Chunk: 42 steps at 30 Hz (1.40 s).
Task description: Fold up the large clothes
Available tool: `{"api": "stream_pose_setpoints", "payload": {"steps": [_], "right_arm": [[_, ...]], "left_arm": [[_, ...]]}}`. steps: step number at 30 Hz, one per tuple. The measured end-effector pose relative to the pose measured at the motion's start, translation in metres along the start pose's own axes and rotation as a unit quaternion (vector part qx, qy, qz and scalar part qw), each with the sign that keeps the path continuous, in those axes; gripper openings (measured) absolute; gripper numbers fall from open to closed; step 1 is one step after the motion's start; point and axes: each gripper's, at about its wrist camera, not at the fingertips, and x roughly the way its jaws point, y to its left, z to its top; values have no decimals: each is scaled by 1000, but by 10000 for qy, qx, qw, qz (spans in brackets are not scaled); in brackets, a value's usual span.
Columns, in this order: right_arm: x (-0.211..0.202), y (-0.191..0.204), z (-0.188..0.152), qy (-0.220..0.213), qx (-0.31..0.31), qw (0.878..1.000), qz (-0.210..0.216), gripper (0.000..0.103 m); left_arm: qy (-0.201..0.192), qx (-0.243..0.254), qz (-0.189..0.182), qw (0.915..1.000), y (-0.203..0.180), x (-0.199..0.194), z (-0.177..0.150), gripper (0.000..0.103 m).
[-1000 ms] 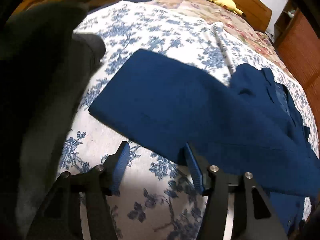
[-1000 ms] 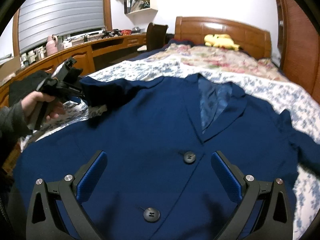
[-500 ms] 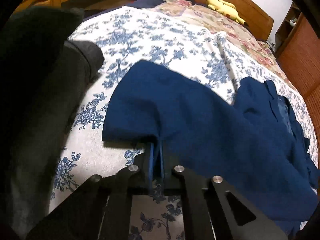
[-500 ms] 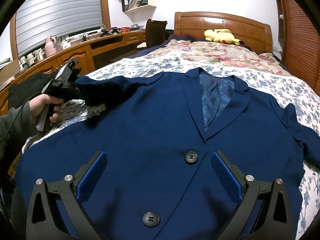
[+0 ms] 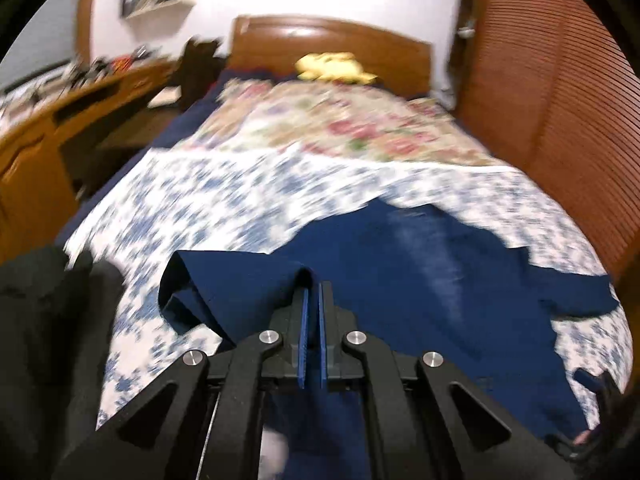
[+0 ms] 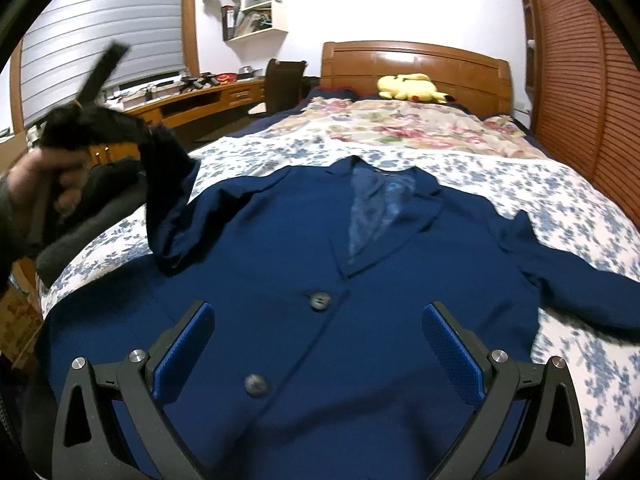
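A navy blue blazer (image 6: 304, 256) lies face up on the floral bed sheet (image 6: 540, 184), collar towards the headboard, with two dark buttons down its front. My left gripper (image 5: 313, 292) is shut on the blazer's sleeve (image 5: 240, 280) and holds it lifted above the bed. The same gripper (image 6: 100, 72) shows in the right wrist view at upper left, with the sleeve (image 6: 172, 216) hanging from it. My right gripper (image 6: 318, 316) is open and empty, hovering over the blazer's lower front.
A yellow plush toy (image 6: 412, 86) lies by the wooden headboard (image 6: 416, 60) on a pink floral quilt (image 6: 400, 128). A wooden desk (image 6: 192, 100) runs along the left. Dark clothing (image 5: 44, 320) lies on the bed's left edge. A slatted wardrobe (image 6: 580, 80) stands on the right.
My left gripper closed on the sleeve, then lifted it and swung it up and towards the blazer's body. My right gripper stayed open over the blazer front.
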Motion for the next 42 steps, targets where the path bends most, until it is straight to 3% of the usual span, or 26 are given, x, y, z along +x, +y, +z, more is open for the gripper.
{"api": "stream_pose_setpoints", "payload": {"steps": [8, 11, 19, 22, 26, 33, 38, 42], "right_arm": [[-33, -12, -6, -93, 147, 9994, -288, 103], [-45, -13, -10, -109, 208, 9989, -401, 103], [-48, -18, -9, -68, 360, 9976, -595, 103], [-49, -16, -9, -70, 370, 9973, -624, 103], [-49, -13, -10, -46, 365, 9976, -582, 103], [-32, 0, -2, 19, 208, 9991, -371, 103], [-9, 19, 3, 116, -31, 9999, -86, 103], [16, 36, 9, 224, -221, 9994, 108, 103]], "left_arm": [[-150, 823, -697, 9941, -101, -39, -4, 5], [-14, 900, -916, 9917, -122, -38, -21, 5], [118, 1330, -1029, 9857, -156, -49, -74, 5], [117, 1457, -1064, 9835, -156, -58, -88, 19], [135, 1103, -1197, 9866, -134, -69, -110, 32], [145, 945, -705, 9929, -93, -79, -146, 37], [109, 708, -442, 9964, -59, -88, -167, 63], [86, 511, -305, 9982, -35, -96, -176, 66]]}}
